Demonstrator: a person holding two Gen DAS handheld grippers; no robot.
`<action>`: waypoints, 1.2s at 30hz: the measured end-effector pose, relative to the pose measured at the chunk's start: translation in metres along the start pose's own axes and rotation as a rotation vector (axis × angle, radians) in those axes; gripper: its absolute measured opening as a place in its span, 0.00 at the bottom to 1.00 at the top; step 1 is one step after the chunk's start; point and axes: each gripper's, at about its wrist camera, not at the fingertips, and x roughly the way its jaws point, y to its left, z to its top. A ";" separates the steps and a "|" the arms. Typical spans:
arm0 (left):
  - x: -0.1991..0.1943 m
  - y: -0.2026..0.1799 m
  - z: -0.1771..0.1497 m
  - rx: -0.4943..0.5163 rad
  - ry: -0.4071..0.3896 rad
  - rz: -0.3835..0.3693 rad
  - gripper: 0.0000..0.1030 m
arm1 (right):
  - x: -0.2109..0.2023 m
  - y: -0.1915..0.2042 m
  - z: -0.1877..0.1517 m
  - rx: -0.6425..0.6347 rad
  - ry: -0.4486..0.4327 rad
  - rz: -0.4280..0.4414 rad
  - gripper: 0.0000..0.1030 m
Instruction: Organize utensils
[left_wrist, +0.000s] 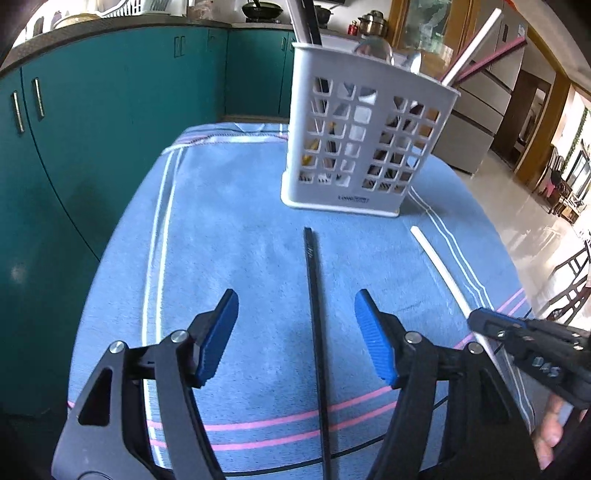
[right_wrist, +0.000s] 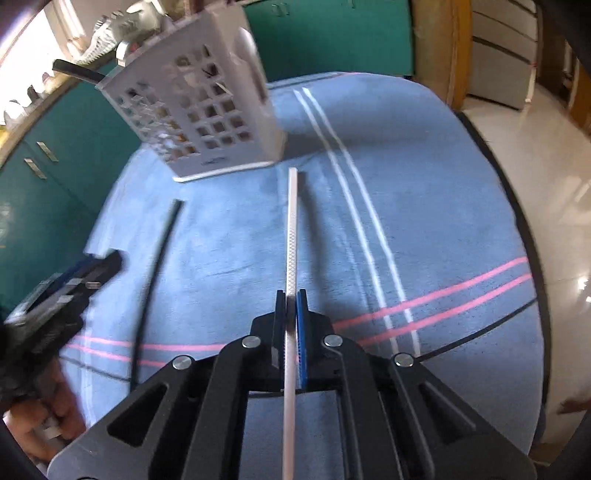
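A white slotted utensil holder (left_wrist: 365, 144) stands on the blue towel (left_wrist: 240, 240), with several utensils in it; it also shows in the right wrist view (right_wrist: 207, 110). A black chopstick (left_wrist: 314, 314) lies on the towel between the open fingers of my left gripper (left_wrist: 295, 334), untouched. It also shows in the right wrist view (right_wrist: 155, 266). My right gripper (right_wrist: 291, 308) is shut on a white chopstick (right_wrist: 291, 236), which points toward the holder. In the left wrist view the right gripper (left_wrist: 480, 321) holds that white chopstick (left_wrist: 439, 269) low over the towel.
Teal cabinets (left_wrist: 110, 129) stand to the left and behind the table. A worktop with pots (left_wrist: 262, 11) runs along the back. The table edge drops to a shiny tiled floor (left_wrist: 535, 221) on the right. A hand (right_wrist: 55, 413) holds the left gripper.
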 end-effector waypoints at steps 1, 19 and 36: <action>0.002 0.000 0.000 -0.001 0.006 0.000 0.64 | -0.004 -0.001 0.001 -0.004 -0.008 -0.002 0.06; 0.034 -0.016 -0.004 0.042 0.094 0.035 0.18 | 0.007 -0.013 0.000 0.037 0.026 -0.035 0.25; 0.019 -0.038 -0.020 0.095 0.126 0.010 0.16 | 0.014 0.017 -0.010 -0.103 0.066 0.007 0.06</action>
